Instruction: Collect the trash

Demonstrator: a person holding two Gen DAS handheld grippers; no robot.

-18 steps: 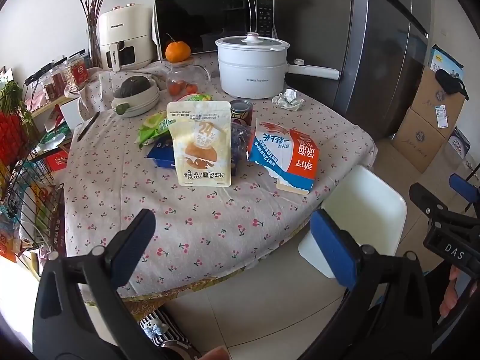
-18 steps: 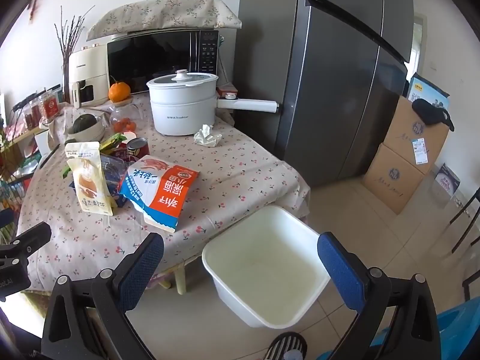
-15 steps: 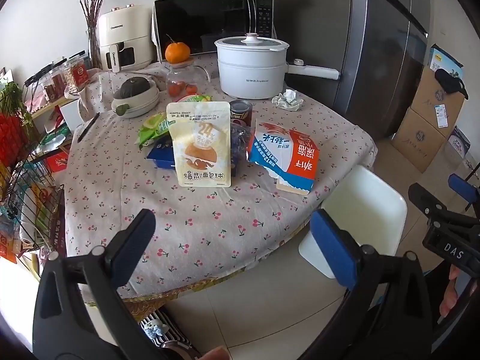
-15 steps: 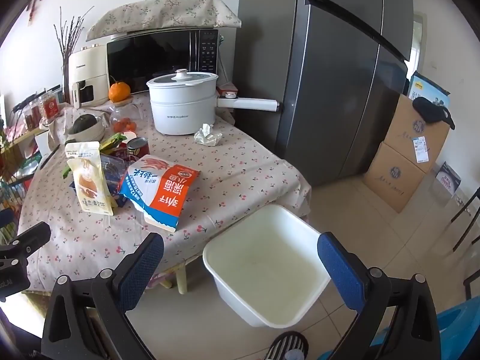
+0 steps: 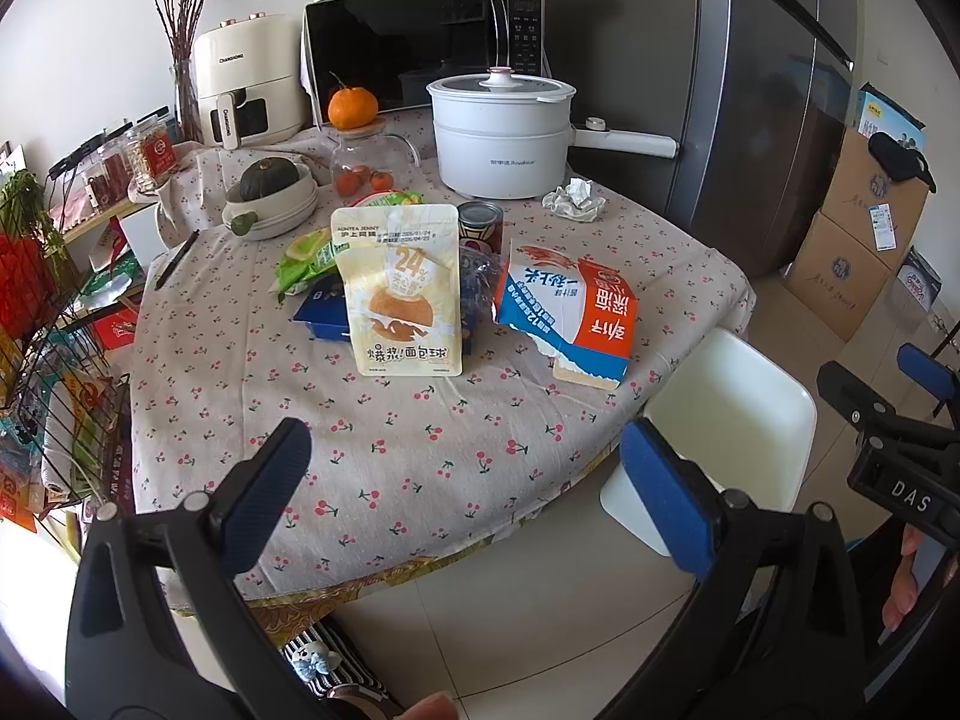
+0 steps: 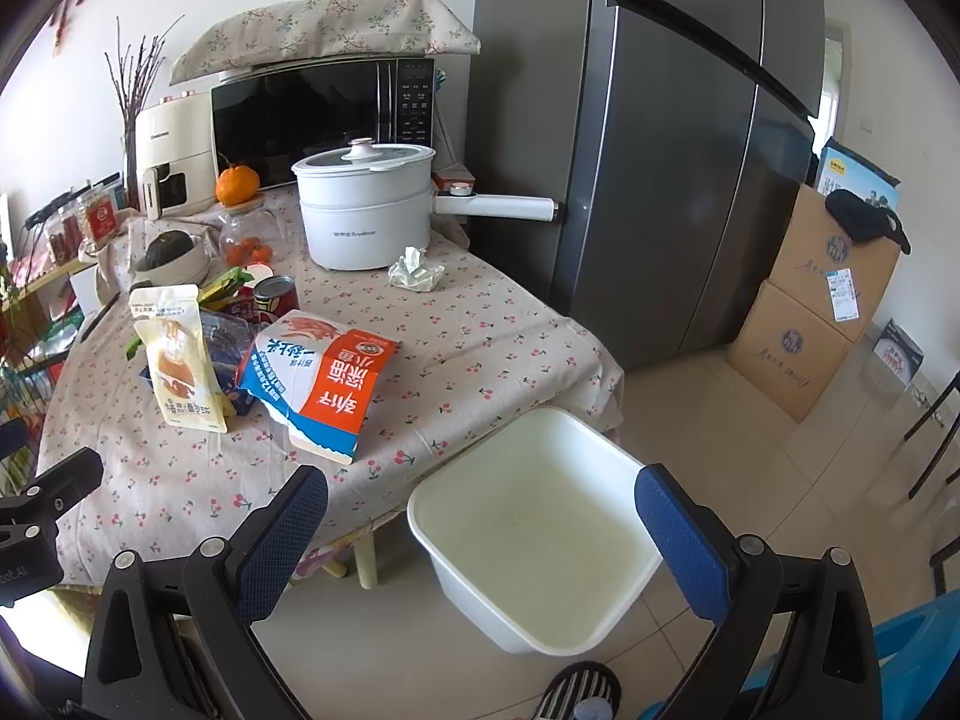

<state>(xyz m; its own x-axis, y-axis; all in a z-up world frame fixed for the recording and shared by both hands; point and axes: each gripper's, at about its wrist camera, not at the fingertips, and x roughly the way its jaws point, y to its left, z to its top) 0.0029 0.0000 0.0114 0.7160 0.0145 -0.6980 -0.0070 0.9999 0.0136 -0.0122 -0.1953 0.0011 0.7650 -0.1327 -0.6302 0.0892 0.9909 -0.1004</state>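
Trash lies in a heap on the cherry-print tablecloth (image 5: 372, 438): a cream bread-ball pouch (image 5: 401, 294) (image 6: 180, 360), a torn blue, white and red carton (image 5: 570, 315) (image 6: 324, 384), a red can (image 5: 480, 222) (image 6: 277, 294), a green wrapper (image 5: 309, 255) and a blue packet (image 5: 321, 315). A crumpled tissue (image 5: 573, 199) (image 6: 415, 269) lies by the pot. A white bin (image 6: 534, 528) (image 5: 726, 420) stands on the floor at the table's corner. My left gripper (image 5: 465, 489) hangs open over the table's near edge. My right gripper (image 6: 480, 531) is open above the bin's near rim. Both hold nothing.
A white pot (image 6: 366, 210) with a long handle, a microwave (image 5: 420, 48), an air fryer (image 5: 249, 90), an orange on a glass jar (image 5: 353, 108) and a bowl with a squash (image 5: 270, 198) fill the table's back. A grey fridge (image 6: 678, 138) and cardboard boxes (image 6: 816, 312) stand right. A wire rack (image 5: 54, 420) stands left.
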